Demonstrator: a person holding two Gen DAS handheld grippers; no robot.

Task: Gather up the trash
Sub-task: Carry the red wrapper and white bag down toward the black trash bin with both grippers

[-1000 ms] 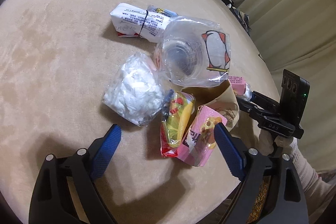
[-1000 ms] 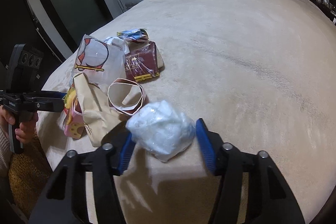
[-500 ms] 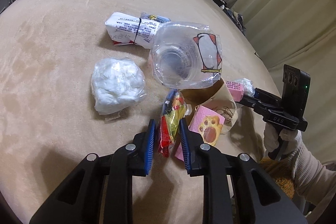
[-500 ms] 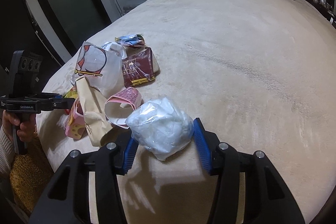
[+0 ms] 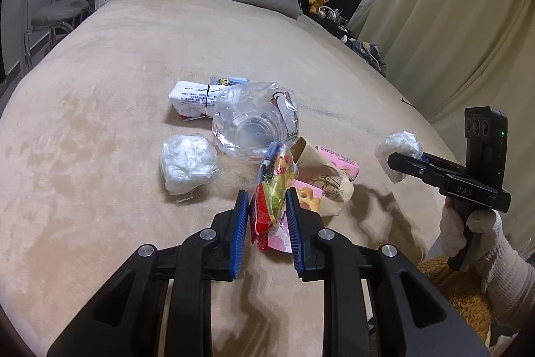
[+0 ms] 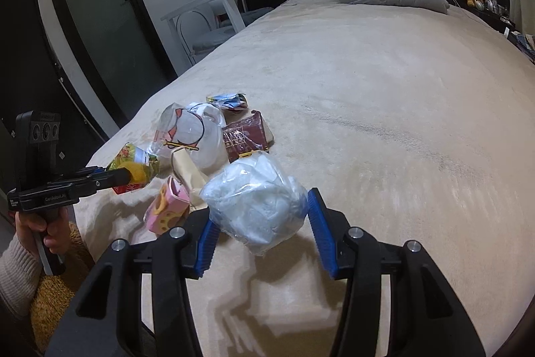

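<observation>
Tongs in my left hand (image 5: 267, 223) are clamped on the red and yellow snack wrapper (image 5: 272, 189), the blue pads pressing its crumpled lower end from both sides. I grip it low, near the gathered end, so that the loose upper part hangs free and the foil does not slide out. Tongs in my right hand (image 6: 264, 223) are clamped on the clear bag of white tissue (image 6: 255, 199); the jaws stand wider here because the bundle is bulky and soft, and the pads bite into its flanks rather than its top. In the left wrist view this bundle shows clear of the bed (image 5: 117, 72), with its shadow on the cover below.

Both held items are off the bed surface, near its front edge. I hold one piece in each hand so that a single trip removes two.

Remaining trash lies in a tight cluster on the bed:
- a second bag of white tissue (image 5: 189, 161), lying apart at the left of the cluster;
- a clear plastic bag with a cartoon print (image 5: 254, 122), holding what appears to be a round transparent container, though glare makes this uncertain;
- a white printed packet (image 5: 192, 99) behind it;
- a beige paper bag (image 5: 329, 186) and a pink carton (image 5: 337, 159) touching each other;
- a dark red box (image 6: 245, 136).

No bin is visible in either view. I judge the task as early: two pieces secured, most of the pile untouched.
</observation>
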